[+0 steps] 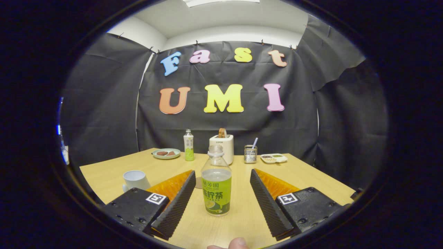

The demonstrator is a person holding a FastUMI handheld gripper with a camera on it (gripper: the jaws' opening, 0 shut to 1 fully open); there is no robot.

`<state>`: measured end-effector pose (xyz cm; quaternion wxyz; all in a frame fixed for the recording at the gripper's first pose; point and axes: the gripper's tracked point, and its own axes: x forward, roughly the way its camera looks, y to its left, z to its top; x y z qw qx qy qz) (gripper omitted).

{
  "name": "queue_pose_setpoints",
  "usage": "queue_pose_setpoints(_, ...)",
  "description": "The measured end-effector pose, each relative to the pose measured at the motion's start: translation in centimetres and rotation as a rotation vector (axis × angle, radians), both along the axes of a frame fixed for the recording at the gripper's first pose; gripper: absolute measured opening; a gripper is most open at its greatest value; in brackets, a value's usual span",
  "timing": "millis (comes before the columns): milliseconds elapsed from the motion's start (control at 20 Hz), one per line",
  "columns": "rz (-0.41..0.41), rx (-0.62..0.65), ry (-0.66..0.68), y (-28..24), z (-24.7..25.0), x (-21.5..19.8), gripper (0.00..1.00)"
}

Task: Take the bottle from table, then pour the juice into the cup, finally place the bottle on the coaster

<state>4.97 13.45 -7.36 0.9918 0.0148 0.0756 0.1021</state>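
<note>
The tool (221,200) is spread wide, its two fingers (176,204) angled apart with the bottle (216,183) standing upright between them, touched by neither. The bottle is clear, capless, with a green label around its lower half and pale liquid up to about the label's top edge. It stands on the light wooden surface (311,176).

Just beyond the left finger sits a white cup (135,180), upright, its handle facing the near side. Behind the bottle, partly hidden by it and by the left finger, a small flat brownish disc lies on the surface (probably the coaster (198,183), though little of it shows).

Further back, along the far edge of the surface, stands a row of things: a pale green plate (166,153) with dark pieces on it, a second slim bottle (188,145) with a white cap and green lower part, a white boxy appliance (222,143) with something tan sticking up out of its top, a small metal holder (250,154) with a pale stick leaning in it, and a white divided dish (273,158) holding bits of food.

At the near edge, below the fingers, a fingertip (238,243) of the person holding the tool peeks in.
</note>
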Motion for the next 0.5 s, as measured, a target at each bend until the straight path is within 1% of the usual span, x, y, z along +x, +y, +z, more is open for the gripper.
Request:
queue_pose_setpoints(350,0.001,-0.002,0.091,1.5,-4.5,3.0,1.00)
queue_pose_setpoints(500,0.002,-0.038,0.107,2.1,-5.8,3.9,1.00)
